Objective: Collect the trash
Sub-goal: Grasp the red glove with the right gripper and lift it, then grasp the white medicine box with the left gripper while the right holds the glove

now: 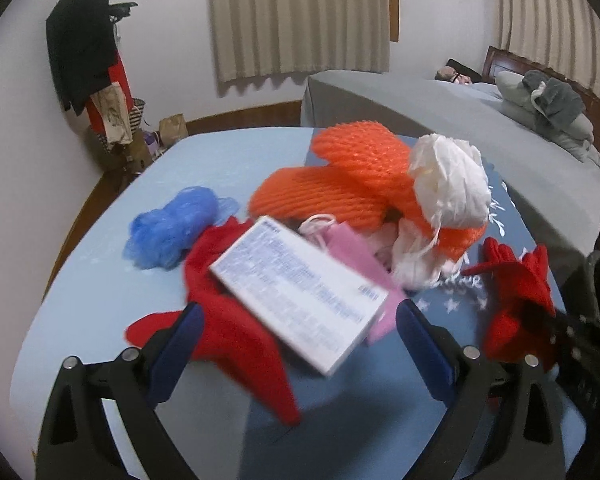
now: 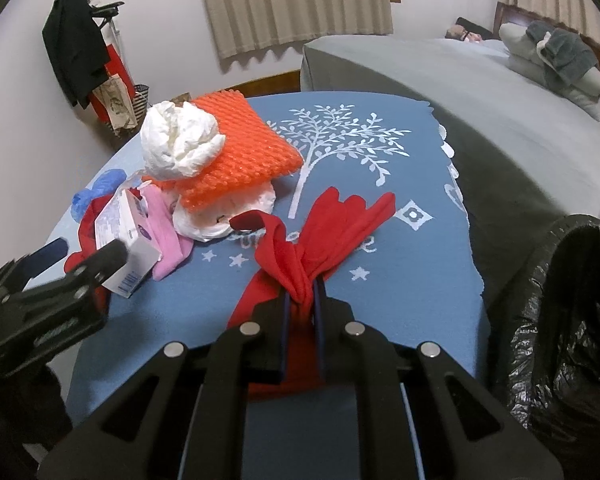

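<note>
Fingers of R gripper clamped tight on red cloth, which bunches up btwn the pads and fans out over the blue counter, near its front edge. L gripper spread wide, nothing pinched; white box w/ small print sits btwn its tips, blurred, lying over another red cloth and a pink piece. Behind: orange foam mesh, white crumpled wad, blue plastic bag toward the counter's left edge. Black-lined bin just off the counter's right edge.
</note>
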Tool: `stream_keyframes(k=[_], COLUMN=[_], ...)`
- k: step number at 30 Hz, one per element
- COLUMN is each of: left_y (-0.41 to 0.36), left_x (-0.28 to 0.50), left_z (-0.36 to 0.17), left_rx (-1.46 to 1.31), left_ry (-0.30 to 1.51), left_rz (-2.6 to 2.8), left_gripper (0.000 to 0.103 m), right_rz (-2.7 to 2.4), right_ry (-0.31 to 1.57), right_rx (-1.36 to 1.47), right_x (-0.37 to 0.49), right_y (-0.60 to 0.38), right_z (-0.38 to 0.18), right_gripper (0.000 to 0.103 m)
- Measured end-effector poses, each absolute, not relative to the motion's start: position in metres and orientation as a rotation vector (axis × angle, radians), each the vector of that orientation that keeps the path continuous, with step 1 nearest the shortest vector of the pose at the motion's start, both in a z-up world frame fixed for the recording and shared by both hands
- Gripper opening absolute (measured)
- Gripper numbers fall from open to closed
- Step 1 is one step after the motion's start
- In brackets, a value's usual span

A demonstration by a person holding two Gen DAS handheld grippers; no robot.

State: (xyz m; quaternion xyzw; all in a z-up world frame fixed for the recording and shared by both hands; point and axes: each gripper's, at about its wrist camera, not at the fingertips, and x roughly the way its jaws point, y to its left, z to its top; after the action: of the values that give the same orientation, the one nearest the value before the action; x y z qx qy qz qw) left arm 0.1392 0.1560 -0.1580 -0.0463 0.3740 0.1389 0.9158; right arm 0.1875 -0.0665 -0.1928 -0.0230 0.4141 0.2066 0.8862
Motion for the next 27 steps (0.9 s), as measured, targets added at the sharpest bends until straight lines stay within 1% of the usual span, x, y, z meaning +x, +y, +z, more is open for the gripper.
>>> stream_keyframes(k=[9, 22, 27], left_y=[0.16, 0.195, 0.195], left_x=[0.159, 0.101, 0.103], left_z=[-0.17, -0.177, -0.174], left_rx=[-0.126, -0.153, -0.155], left_ry=[0.823, 0.884, 0.869], left_rz=[0.316, 0.345, 0.342], left_gripper=[0.095, 0.095, 0.095], right_rz=[0.428, 0.43, 0.429], right_ry=[0.87, 0.887, 0.89], right_rx=[-0.041, -0.047, -0.054], right_x=[0.191, 0.188, 0.187], right_y=[-0.069, -0.066, -0.064], right_z=[-0.196, -0.201, -0.201], right_gripper=[0.01, 0.01, 0.01])
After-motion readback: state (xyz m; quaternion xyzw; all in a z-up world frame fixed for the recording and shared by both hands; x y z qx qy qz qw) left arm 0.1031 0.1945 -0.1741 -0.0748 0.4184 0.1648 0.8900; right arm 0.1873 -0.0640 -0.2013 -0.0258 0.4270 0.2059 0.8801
